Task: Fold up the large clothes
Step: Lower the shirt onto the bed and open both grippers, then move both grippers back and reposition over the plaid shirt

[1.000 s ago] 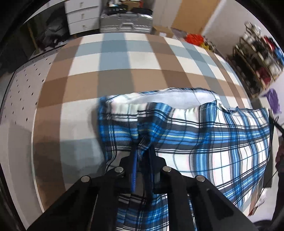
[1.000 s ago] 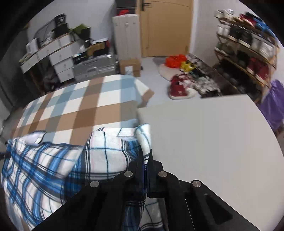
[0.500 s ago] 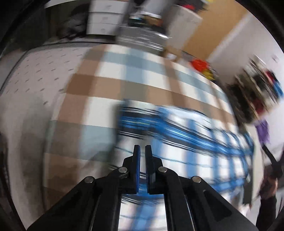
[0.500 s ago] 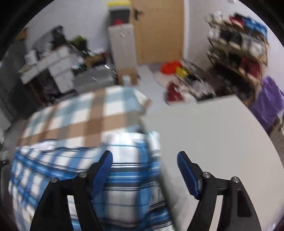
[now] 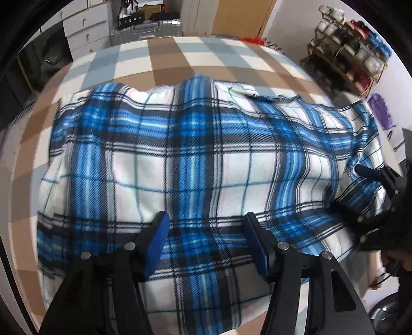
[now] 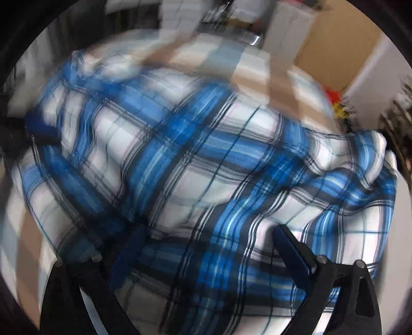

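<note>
A large blue, white and black plaid garment (image 5: pixel 195 159) lies spread and folded over on a checked brown, grey and white cover (image 5: pixel 164 54). My left gripper (image 5: pixel 206 229) is open, its jaws wide apart just above the near part of the cloth, holding nothing. My right gripper (image 6: pixel 208 247) is open too, over the same plaid garment (image 6: pixel 195 154); that view is blurred. The right gripper also shows at the right edge of the left wrist view (image 5: pixel 378 190), at the garment's right end.
A shoe rack (image 5: pixel 350 51) stands at the far right by a purple bag (image 5: pixel 381 113). White drawers (image 5: pixel 85 31) and a silver case (image 5: pixel 146 28) stand beyond the cover's far edge. A wooden door (image 5: pixel 239 18) is at the back.
Both grippers let go of the plaid garment and opened wide. The cloth now lies flat and folded over on the cover, and both grippers sit lower and closer over it.
</note>
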Demonstrator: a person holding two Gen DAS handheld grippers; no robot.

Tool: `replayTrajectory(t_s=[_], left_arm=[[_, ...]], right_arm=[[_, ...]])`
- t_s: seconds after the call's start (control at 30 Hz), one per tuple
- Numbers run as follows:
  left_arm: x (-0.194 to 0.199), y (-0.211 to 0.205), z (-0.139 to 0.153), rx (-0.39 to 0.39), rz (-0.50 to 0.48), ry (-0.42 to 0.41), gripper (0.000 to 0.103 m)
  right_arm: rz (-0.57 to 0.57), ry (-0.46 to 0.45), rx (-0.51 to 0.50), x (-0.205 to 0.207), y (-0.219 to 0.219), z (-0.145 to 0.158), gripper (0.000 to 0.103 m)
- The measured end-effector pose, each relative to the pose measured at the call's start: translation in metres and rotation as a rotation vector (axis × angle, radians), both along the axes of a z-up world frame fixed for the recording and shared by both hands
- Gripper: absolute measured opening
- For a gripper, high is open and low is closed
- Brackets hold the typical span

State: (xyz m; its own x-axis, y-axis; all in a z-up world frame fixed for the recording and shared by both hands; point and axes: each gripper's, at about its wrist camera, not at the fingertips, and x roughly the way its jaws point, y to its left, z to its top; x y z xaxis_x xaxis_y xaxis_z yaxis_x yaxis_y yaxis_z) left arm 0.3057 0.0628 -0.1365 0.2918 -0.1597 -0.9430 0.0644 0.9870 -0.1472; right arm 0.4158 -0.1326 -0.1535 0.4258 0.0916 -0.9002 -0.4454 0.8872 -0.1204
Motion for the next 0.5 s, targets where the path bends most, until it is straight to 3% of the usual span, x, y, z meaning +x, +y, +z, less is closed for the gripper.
replayTrajectory(t_s=[0.1, 0.2, 0.3, 0.4, 0.5], left_arm=[[-0.005, 0.010, 0.009, -0.003, 0.068, 0.018, 0.054], [-0.030, 0.030, 0.027, -0.048, 0.129, -0.039, 0.054], [-0.066, 0.058, 0.045, -0.077, 0.223, -0.112, 0.056], [-0.097, 0.081, 0.043, -0.166, 0.314, -0.106, 0.057], [-0.118, 0.109, 0.028, -0.296, 0.436, -0.076, 0.061]], right_arm=[[-0.082, 0.071, 0.099, 0.007, -0.020, 0.004, 0.103], [-0.141, 0.043, 0.246, -0.014, -0.045, 0.027, 0.103], [-0.179, 0.017, 0.465, -0.057, -0.069, 0.048, 0.103], [-0.180, -0.020, 0.675, -0.107, -0.082, 0.059, 0.103], [-0.147, -0.064, 0.795, -0.150, -0.077, 0.061, 0.103]])
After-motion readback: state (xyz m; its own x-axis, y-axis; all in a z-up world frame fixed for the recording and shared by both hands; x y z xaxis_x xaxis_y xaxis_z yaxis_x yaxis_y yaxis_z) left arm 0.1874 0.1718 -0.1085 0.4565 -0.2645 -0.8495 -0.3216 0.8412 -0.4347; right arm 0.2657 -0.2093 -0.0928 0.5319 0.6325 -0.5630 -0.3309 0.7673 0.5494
